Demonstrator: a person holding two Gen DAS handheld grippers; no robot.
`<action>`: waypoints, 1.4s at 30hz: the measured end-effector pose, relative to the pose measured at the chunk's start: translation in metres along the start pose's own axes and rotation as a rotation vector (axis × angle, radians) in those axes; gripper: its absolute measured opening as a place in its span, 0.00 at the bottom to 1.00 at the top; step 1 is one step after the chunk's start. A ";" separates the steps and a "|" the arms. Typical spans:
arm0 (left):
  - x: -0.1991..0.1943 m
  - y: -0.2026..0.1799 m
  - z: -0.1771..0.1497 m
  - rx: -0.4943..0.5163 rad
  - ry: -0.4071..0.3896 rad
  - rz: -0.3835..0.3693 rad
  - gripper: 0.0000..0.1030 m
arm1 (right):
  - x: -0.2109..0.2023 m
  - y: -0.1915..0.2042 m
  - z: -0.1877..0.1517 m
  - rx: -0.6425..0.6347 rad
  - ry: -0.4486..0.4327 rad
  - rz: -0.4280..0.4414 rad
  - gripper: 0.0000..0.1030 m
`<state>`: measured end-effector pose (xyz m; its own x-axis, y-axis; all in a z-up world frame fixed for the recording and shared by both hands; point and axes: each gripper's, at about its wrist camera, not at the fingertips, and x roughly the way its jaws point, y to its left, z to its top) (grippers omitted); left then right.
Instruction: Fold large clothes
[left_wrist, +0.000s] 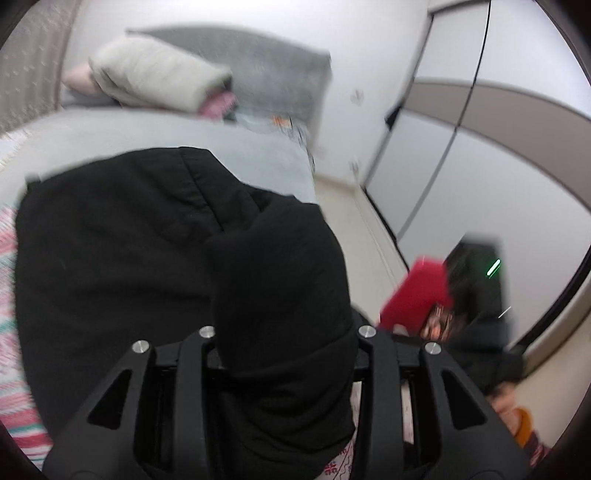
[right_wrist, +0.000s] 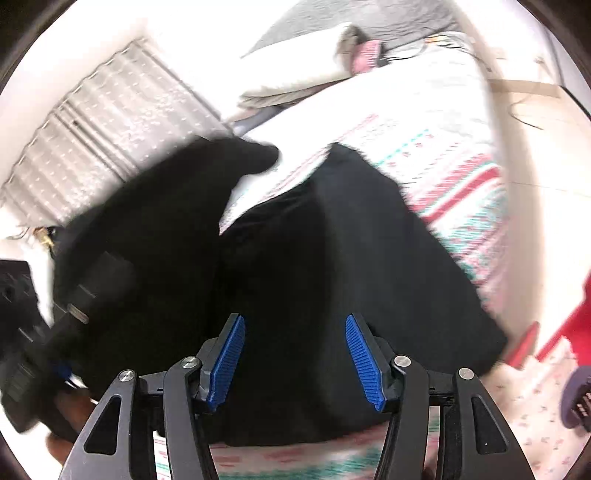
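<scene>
Black padded jacket (left_wrist: 122, 236) bunched in left gripper (left_wrist: 284, 354) jaws; right gripper (right_wrist: 295, 358) jaws spread

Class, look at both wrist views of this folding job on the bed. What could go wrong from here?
1. The left tool is buried in a bunched wad of the black garment; it could drag the whole piece rather than one layer.
2. The right tool stands open over the fabric, holding nothing, so that side may slump.
3. The garment lies near the bed's edge and might slide off.
</scene>
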<state>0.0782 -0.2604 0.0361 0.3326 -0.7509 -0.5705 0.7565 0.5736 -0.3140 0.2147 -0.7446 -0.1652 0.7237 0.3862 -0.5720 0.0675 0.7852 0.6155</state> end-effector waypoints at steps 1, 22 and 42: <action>0.019 0.000 -0.009 -0.005 0.052 -0.007 0.38 | -0.003 -0.005 0.000 -0.001 0.001 -0.008 0.56; -0.092 -0.006 -0.045 0.102 0.111 -0.077 0.81 | 0.005 0.001 0.080 -0.081 0.108 0.074 0.70; -0.082 0.136 -0.053 -0.395 0.124 -0.007 0.83 | 0.116 0.063 0.091 -0.279 0.308 0.144 0.16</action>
<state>0.1243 -0.1038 0.0000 0.2394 -0.7240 -0.6469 0.4761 0.6682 -0.5717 0.3655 -0.6945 -0.1431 0.4711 0.5942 -0.6519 -0.2374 0.7972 0.5550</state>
